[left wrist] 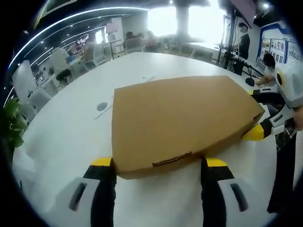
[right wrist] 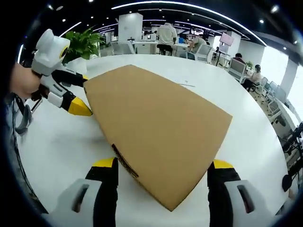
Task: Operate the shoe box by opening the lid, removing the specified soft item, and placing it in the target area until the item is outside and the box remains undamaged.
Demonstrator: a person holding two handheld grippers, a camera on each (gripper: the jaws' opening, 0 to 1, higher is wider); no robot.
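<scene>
A shut brown cardboard shoe box [left wrist: 184,118] lies flat on the white table [left wrist: 71,137], its lid down with a small tab on the near side. My left gripper [left wrist: 159,162] is open, its yellow-tipped jaws standing either side of the box's near edge. From the right, the right gripper [left wrist: 258,132] reaches a box corner with one yellow tip showing. In the right gripper view the box [right wrist: 156,127] points a corner toward me, between the open jaws of my right gripper [right wrist: 163,163]. The left gripper [right wrist: 83,93], held by a hand, straddles the box's left corner.
The large white table [right wrist: 246,127] spreads around the box, with a round cable port [left wrist: 102,106] and a paper slip [left wrist: 147,78] on it. Office chairs [left wrist: 38,97], a plant [right wrist: 85,42] and seated people [right wrist: 165,35] stand beyond its edges.
</scene>
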